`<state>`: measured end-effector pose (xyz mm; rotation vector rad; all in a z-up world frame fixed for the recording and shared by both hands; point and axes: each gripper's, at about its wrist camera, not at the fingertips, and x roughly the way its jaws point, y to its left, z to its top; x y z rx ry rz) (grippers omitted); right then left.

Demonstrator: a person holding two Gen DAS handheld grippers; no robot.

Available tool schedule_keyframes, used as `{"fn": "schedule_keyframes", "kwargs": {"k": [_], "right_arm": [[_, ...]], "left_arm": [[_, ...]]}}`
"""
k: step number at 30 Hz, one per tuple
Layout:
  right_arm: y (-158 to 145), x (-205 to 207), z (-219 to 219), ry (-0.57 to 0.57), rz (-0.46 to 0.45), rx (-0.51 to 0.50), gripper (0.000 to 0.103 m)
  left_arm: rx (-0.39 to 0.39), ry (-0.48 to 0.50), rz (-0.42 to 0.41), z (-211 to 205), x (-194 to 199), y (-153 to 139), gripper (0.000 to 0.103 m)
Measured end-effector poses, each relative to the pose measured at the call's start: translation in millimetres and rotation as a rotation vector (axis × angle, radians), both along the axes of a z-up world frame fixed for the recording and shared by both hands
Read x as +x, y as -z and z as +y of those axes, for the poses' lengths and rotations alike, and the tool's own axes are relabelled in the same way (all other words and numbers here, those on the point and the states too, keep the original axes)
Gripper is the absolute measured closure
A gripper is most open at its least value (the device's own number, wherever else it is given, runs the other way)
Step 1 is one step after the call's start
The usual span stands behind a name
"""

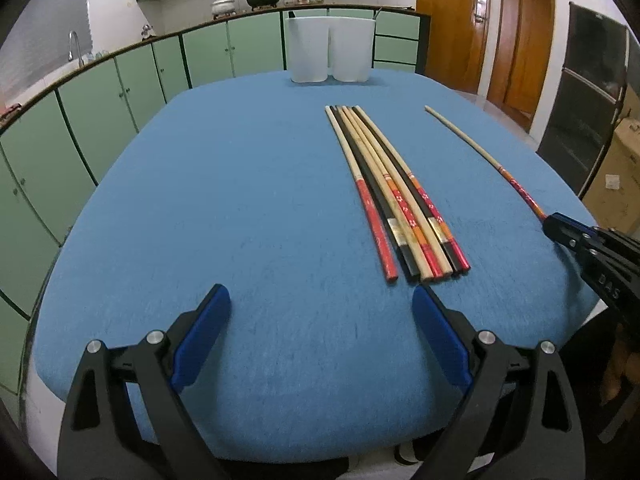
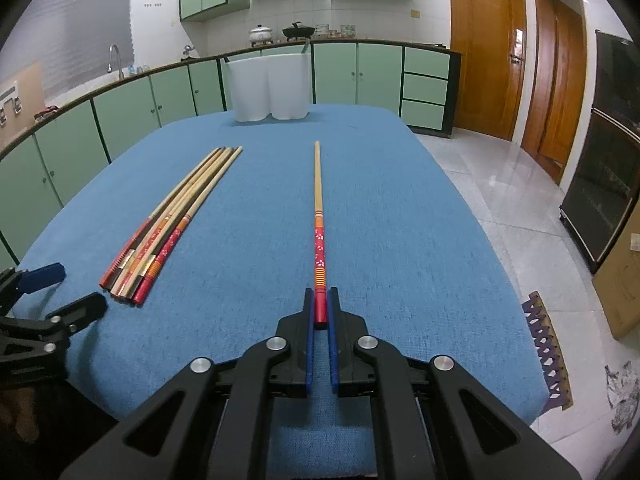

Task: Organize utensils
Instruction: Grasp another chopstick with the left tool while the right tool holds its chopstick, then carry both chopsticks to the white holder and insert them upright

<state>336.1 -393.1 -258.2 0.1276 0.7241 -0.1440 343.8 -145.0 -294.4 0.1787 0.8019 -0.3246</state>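
The right tongs (image 2: pixel 321 310) are closed narrowly around the red butt end of a single chopstick (image 2: pixel 318 216), which lies apart from the others and points straight away toward the far end of the tabletop (image 2: pixel 400 220). Gripping it at the thick painted end probably makes sense: that end gives the pads more to bite on, and the long bare-wood shaft stays free ahead to be steered tip-first or swung upright. Whether the chopstick is already lifted or only pinched against the blue cloth cannot be told. To its left the remaining chopsticks (image 1: pixel 394 196) lie side by side in a tight bundle, butt ends toward the near edge, some pale wood with red and orange bands, some dark; keeping them parallel leaves each one easy to peel off in turn. The left tongs (image 1: pixel 322 316) stand wide apart and hold nothing, hovering low just short of the bundle's near ends, seemingly waiting or ready to steady it. Two white containers (image 1: pixel 328 48) stand touching each other at the far edge, well apart from all the chopsticks, and look like the likely destination for sorting.
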Motion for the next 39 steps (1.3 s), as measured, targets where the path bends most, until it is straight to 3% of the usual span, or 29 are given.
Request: {"fn": "schedule_keyframes", "kwargs": {"k": [6,9,17,20,24,27,31,33,35,39], "right_arm": [[1.3,-0.5,-2.4,-0.001,-0.004,0.003,0.097],[2.3,-1.7,-3.8,0.0,-0.006,0.001,0.097],[2.9,0.1,0.3,0.002,-0.012,-0.009,0.095],[3.2,1.7,2.2,0.006,-0.012,-0.028,0.095],[2.8,1.2,3.8,0.041,-0.013,-0.055,0.097],[2.0,0.0,4.8,0.038,-0.012,-0.059,0.097],[1.2,-3.3,18.5,-0.048,-0.021,-0.059,0.097],[1.4,-4.7,19.6,-0.055,-0.023,-0.063,0.096],[1.6,-4.6,16.6,-0.05,-0.021,-0.048,0.094],[1.5,-6.6,16.3,-0.041,-0.021,-0.045,0.093]], "left_arm": [[-0.009,-0.031,-0.01,-2.1,8.1,-2.3,0.015],[-0.024,-0.025,-0.023,-3.3,10.7,-3.9,0.027],[-0.084,-0.02,-0.05,1.7,9.5,-5.5,0.082],[-0.079,-0.064,-0.062,6.9,10.4,-5.1,0.096],[-0.077,-0.161,-0.07,22.6,12.8,-5.4,0.096],[-0.068,-0.18,-0.069,28.7,13.5,-6.0,0.096],[-0.064,-0.101,-0.055,25.3,12.6,-7.8,0.094],[-0.052,-0.058,-0.059,24.5,12.7,-8.9,0.088],[-0.056,-0.061,-0.053,29.1,15.1,-7.3,0.082],[-0.077,-0.075,-0.056,31.9,17.0,-6.3,0.085]]}}
